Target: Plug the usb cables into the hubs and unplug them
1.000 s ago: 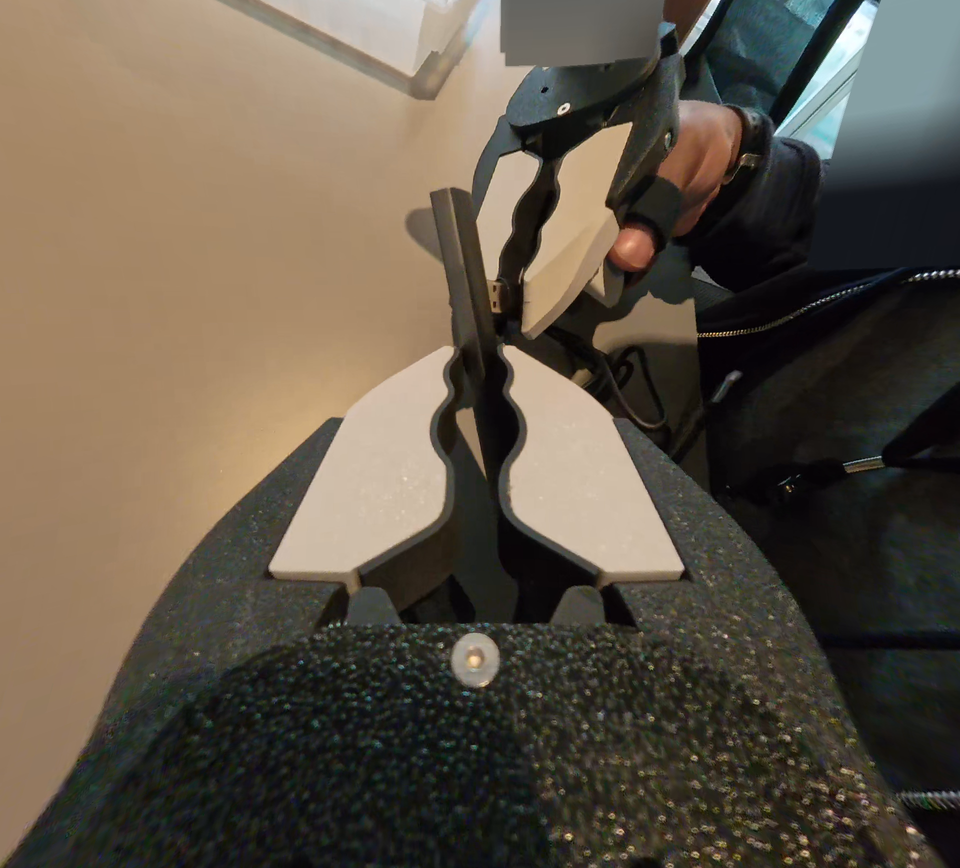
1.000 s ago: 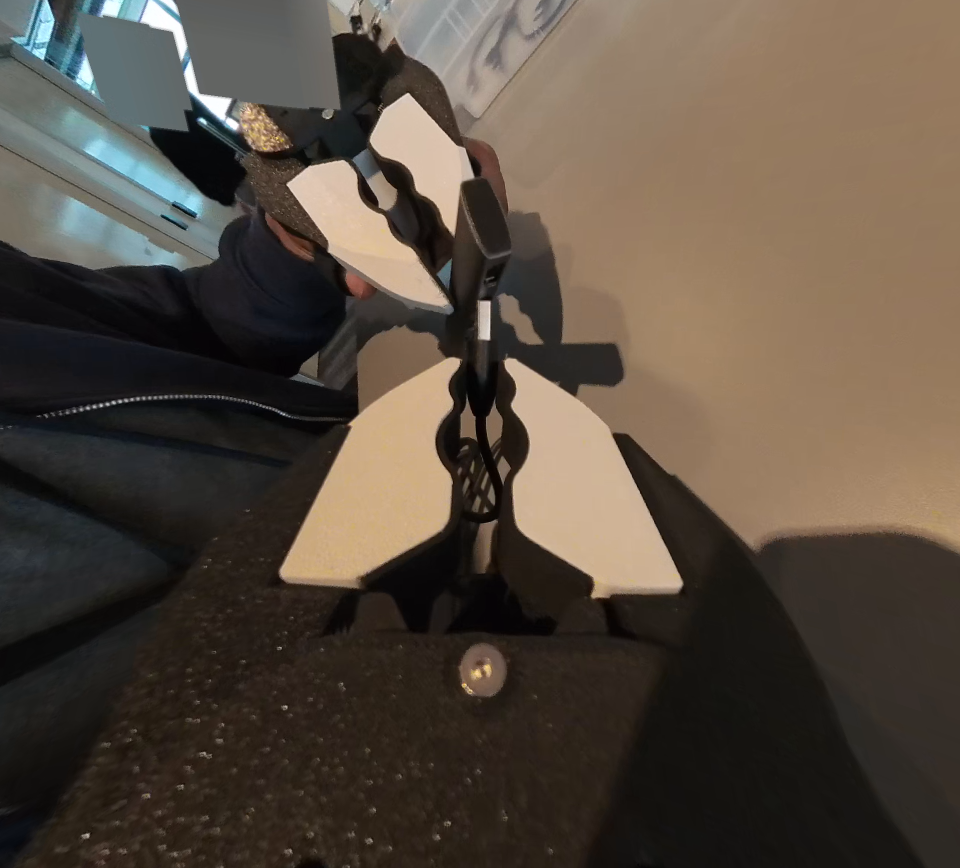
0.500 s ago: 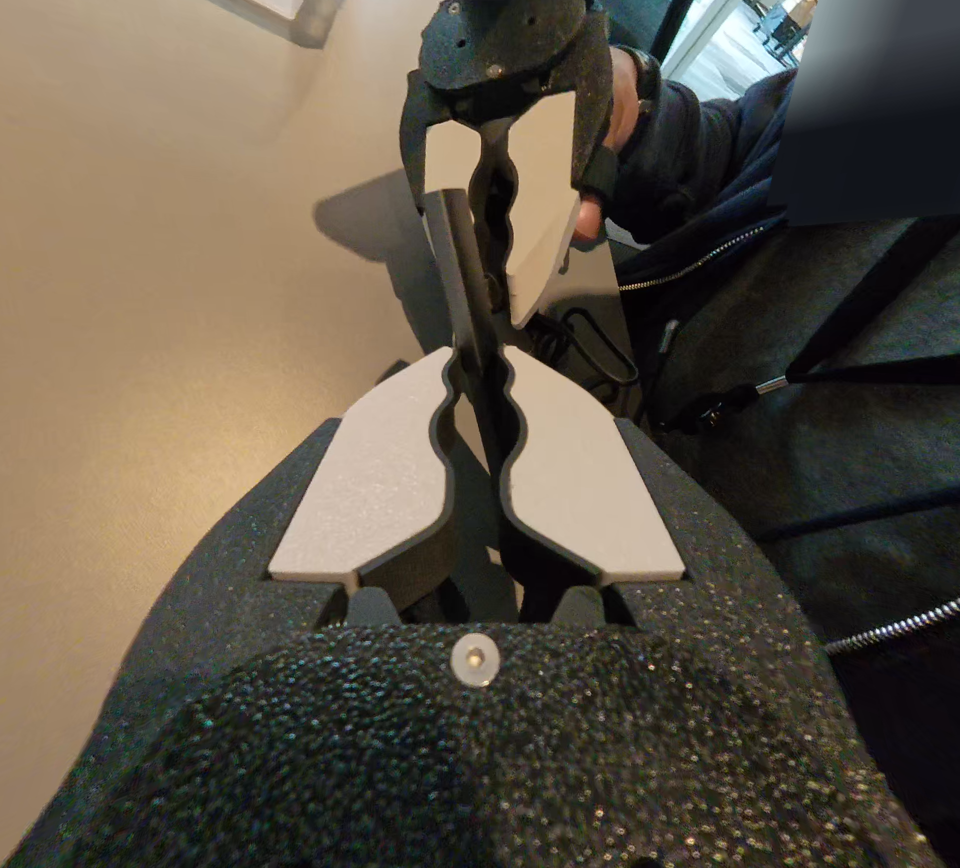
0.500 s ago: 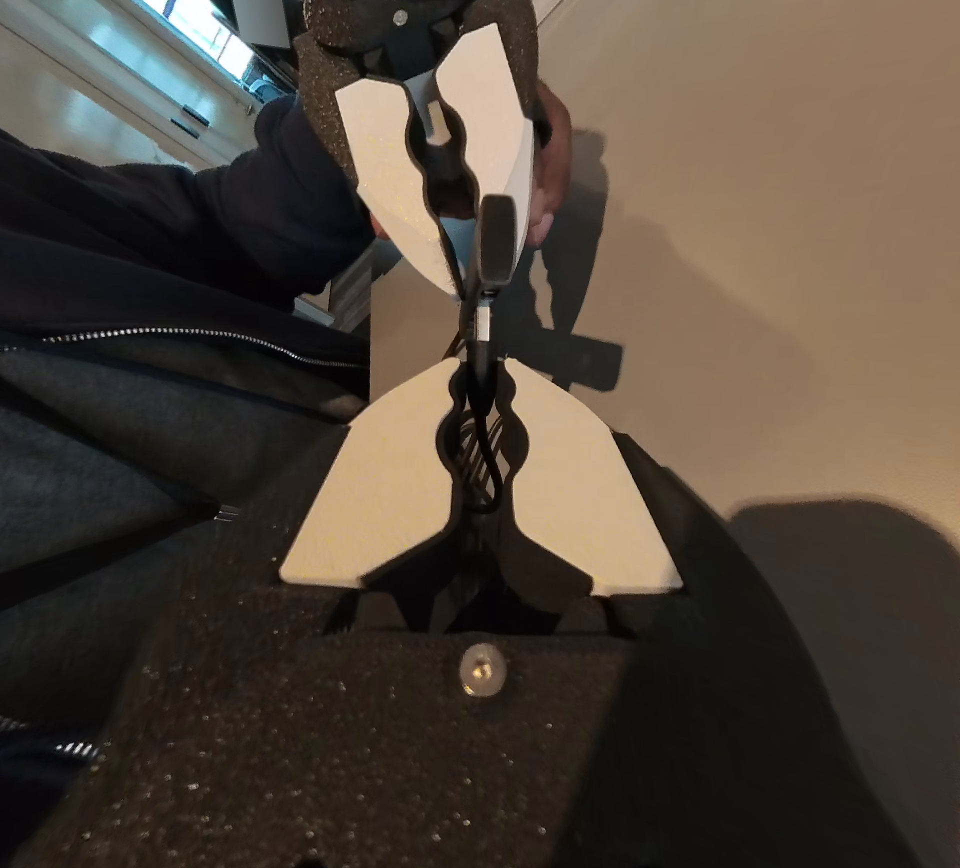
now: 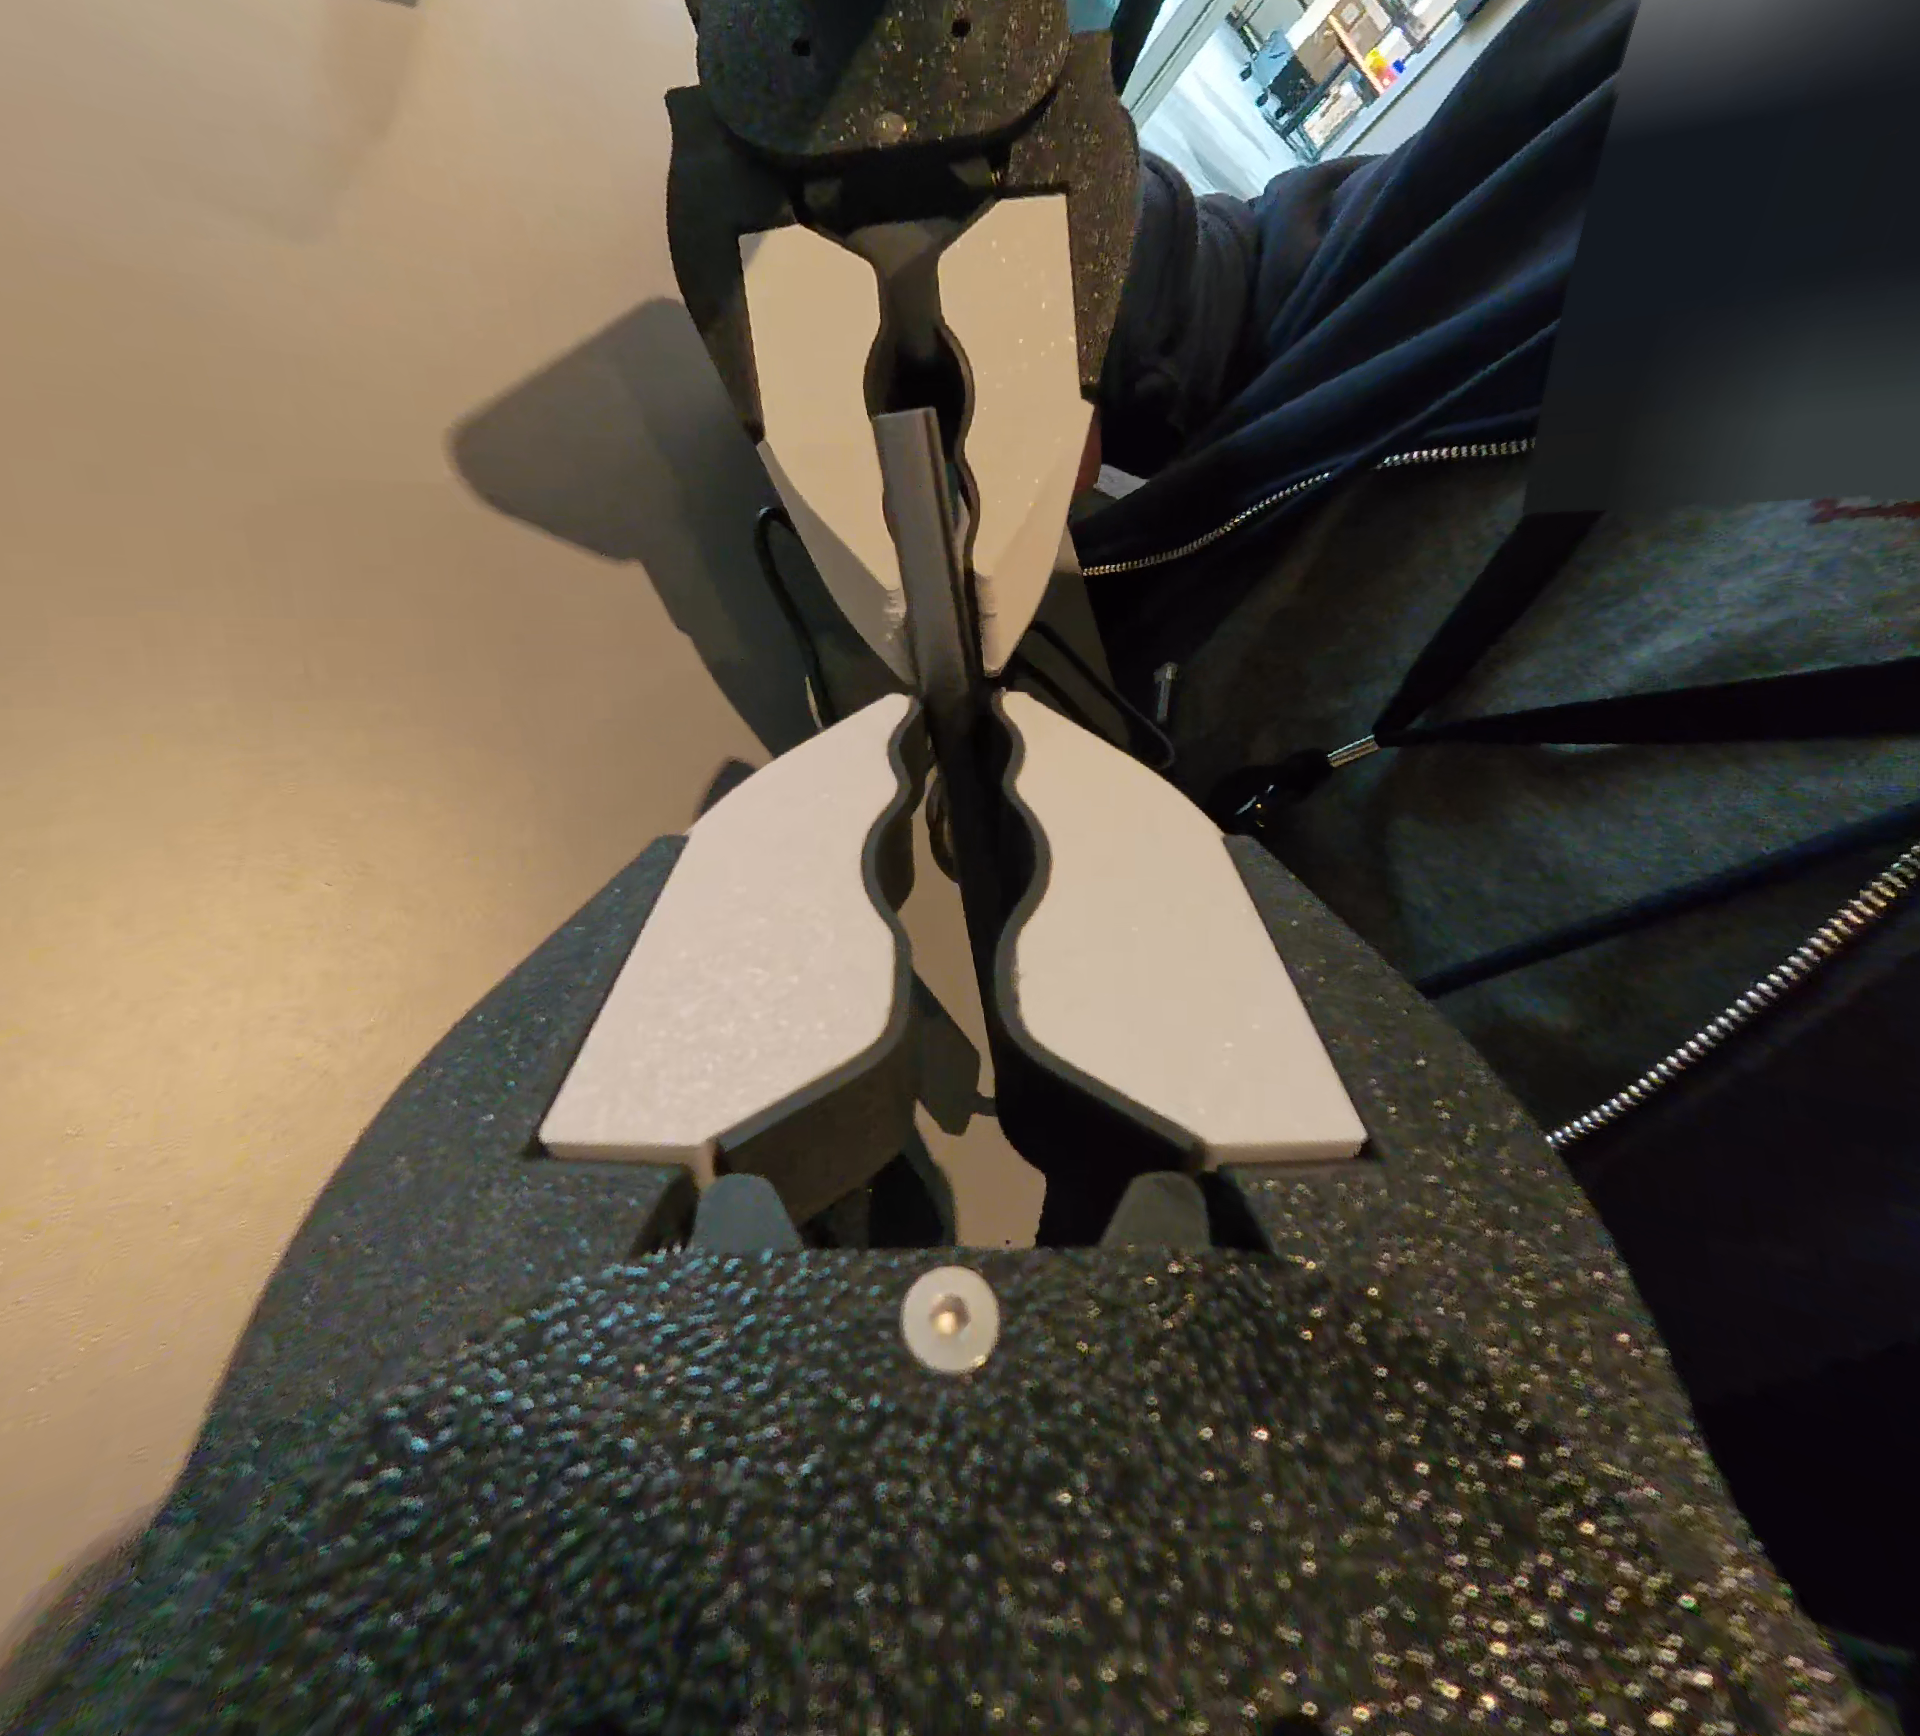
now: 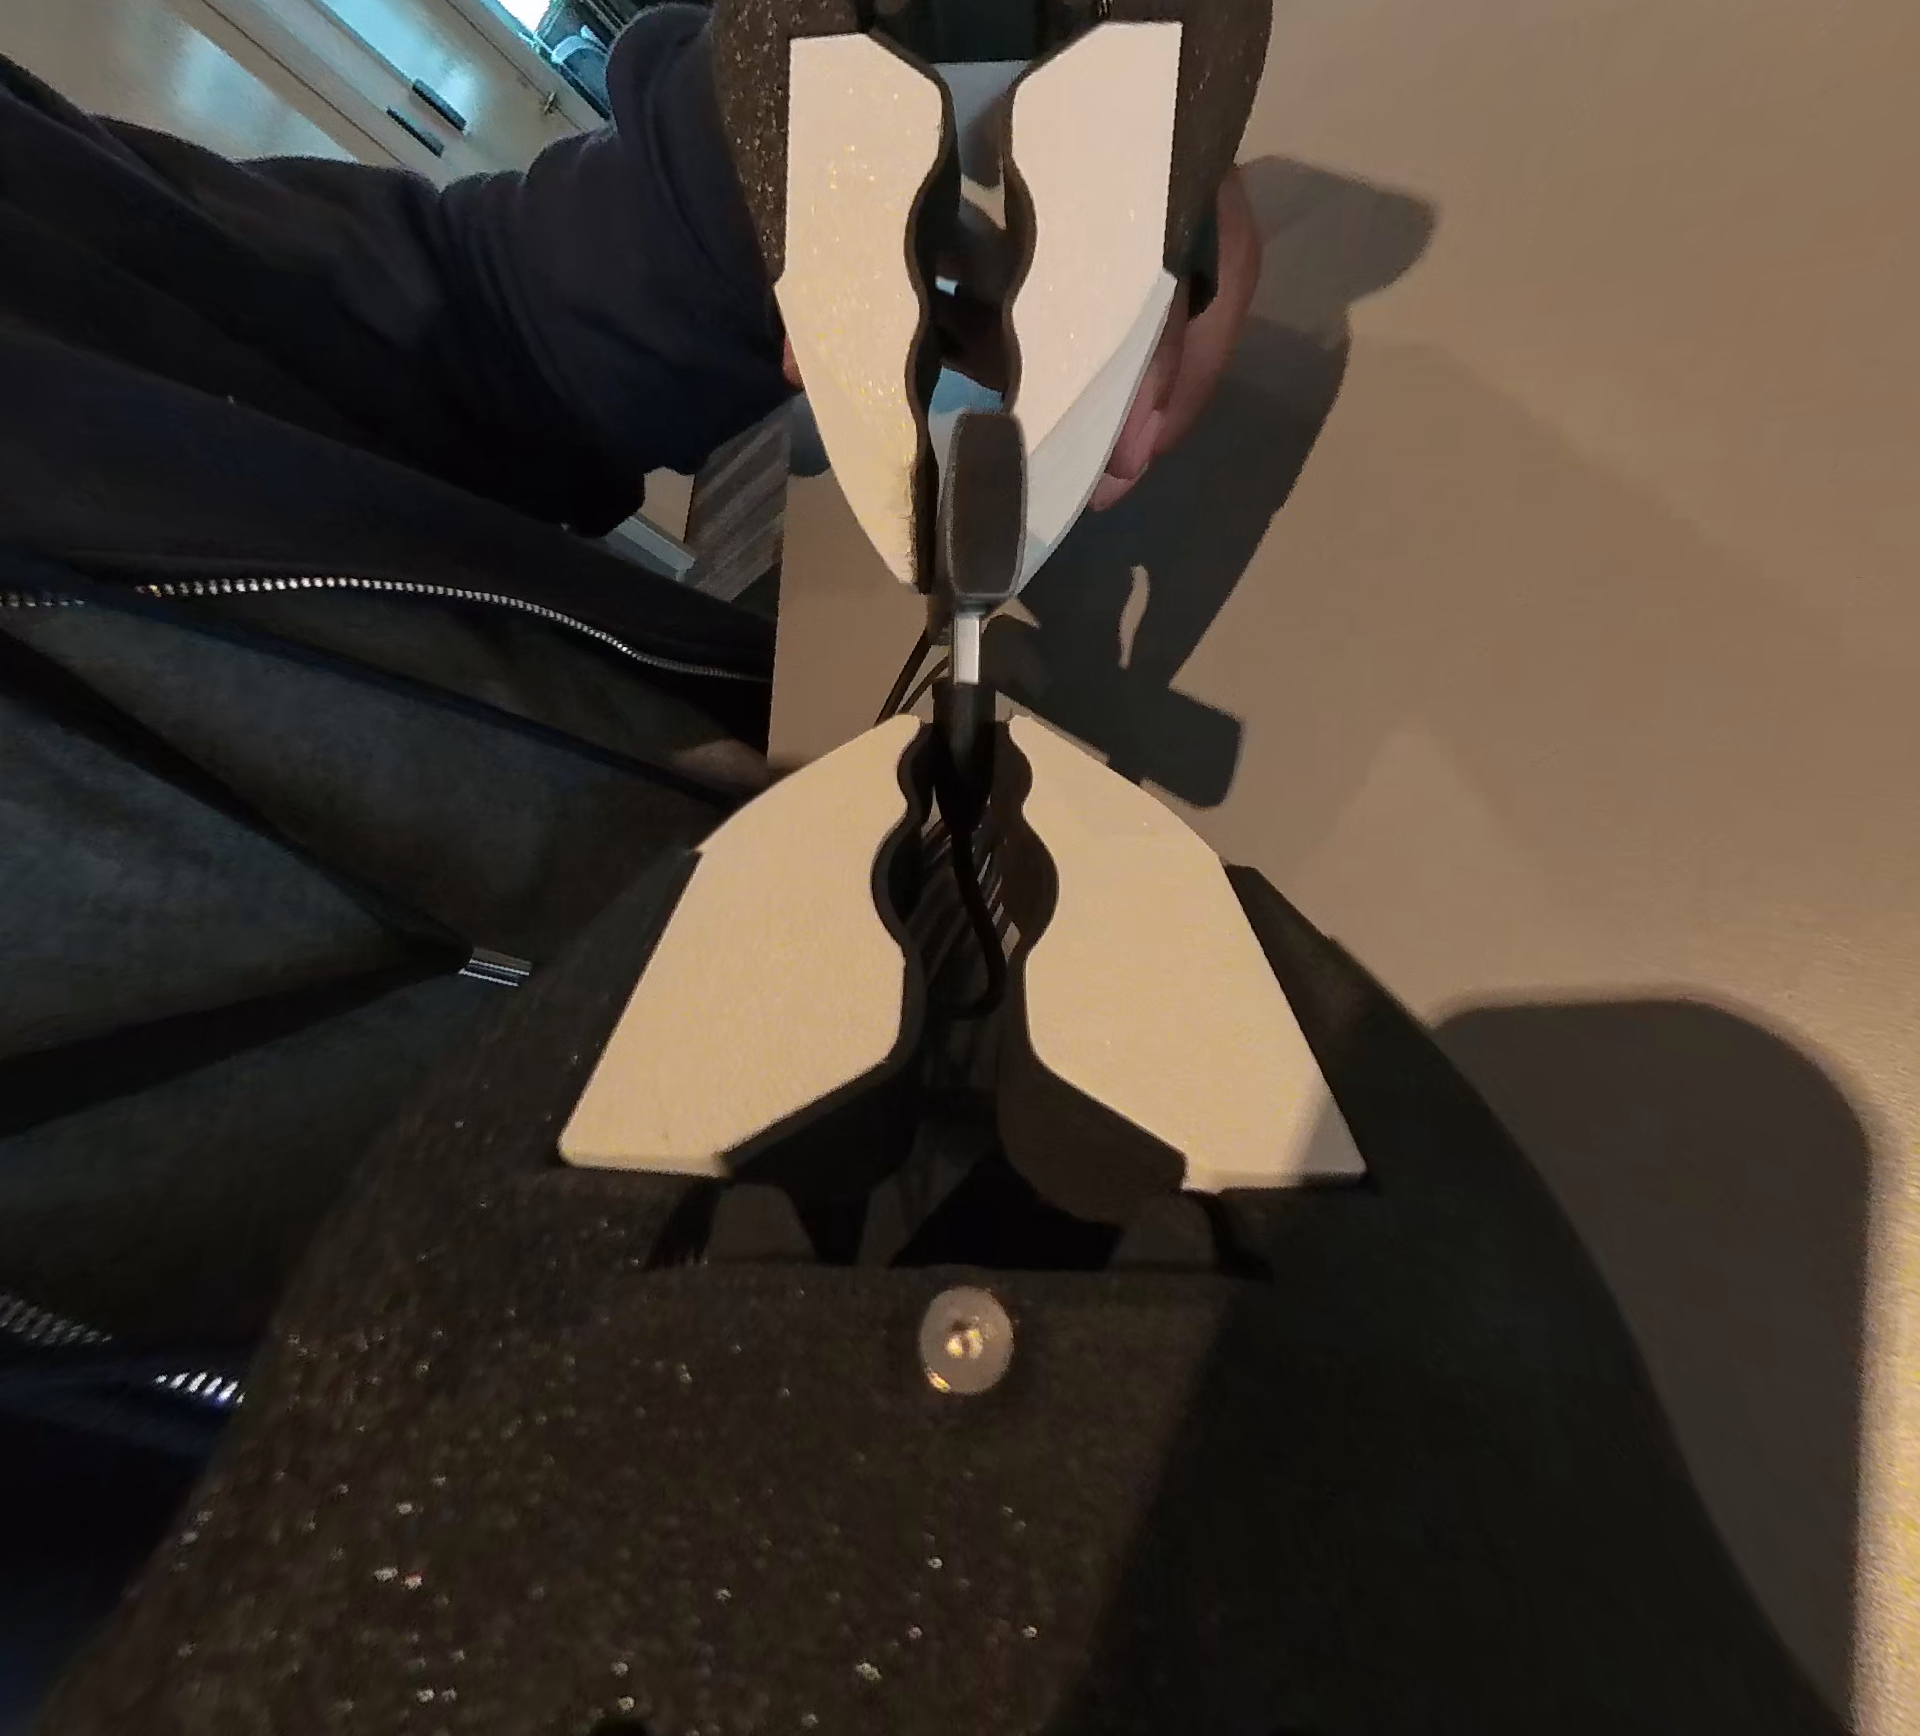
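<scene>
My left hand-held gripper point(image 5: 951, 699) pinches the slim dark-grey hub point(image 5: 925, 543) at 12 o'clock; my right hand-held gripper point(image 6: 961, 722) pinches the black USB cable's plug point(image 6: 966, 710), silver tip entering the hub, not yet seated; unplugging remains.

Slim dark hub point(image 6: 982, 510) edge-on, silver-tipped black usb cable plug point(image 6: 966, 647) at its port.

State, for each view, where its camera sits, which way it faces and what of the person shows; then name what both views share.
Left wrist view: sits on the left gripper, faces the right gripper head-on; jacket shows.
Right wrist view: sits on the right gripper, faces the left gripper; sleeve and a hand show.
Shared: the hub, both grippers, the tan table.
</scene>
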`<state>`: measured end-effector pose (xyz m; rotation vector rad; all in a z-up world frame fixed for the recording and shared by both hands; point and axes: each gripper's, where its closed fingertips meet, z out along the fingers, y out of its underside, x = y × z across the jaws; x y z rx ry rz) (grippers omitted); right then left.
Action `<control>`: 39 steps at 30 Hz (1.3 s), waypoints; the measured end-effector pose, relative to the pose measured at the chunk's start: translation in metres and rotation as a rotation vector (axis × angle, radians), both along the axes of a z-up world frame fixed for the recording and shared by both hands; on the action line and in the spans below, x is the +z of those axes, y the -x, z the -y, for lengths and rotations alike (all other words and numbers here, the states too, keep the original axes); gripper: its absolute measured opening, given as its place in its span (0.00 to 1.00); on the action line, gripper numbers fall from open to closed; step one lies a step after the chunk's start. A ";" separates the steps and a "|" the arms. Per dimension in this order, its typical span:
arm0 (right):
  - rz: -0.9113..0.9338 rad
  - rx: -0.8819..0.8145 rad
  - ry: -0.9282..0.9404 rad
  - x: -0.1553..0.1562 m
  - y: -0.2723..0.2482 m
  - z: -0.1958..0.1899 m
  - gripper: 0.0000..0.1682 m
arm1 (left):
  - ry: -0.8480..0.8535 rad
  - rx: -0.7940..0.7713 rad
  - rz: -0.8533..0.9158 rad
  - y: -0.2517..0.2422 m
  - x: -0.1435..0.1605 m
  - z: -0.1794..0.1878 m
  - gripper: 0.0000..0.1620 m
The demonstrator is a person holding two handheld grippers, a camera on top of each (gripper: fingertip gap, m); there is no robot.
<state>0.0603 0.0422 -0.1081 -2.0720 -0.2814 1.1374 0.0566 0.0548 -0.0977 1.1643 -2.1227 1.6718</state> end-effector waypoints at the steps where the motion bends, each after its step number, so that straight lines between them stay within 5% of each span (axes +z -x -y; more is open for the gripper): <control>1: 0.003 0.007 0.001 0.000 0.000 0.001 0.06 | -0.004 -0.003 0.000 0.000 0.000 0.001 0.07; 20: 0.149 0.257 0.033 -0.017 0.020 0.018 0.06 | -0.350 -0.205 -0.041 0.024 -0.016 0.013 0.07; 39: 0.122 0.311 0.057 -0.018 0.026 0.013 0.05 | -0.302 -0.156 -0.060 0.027 -0.021 0.013 0.07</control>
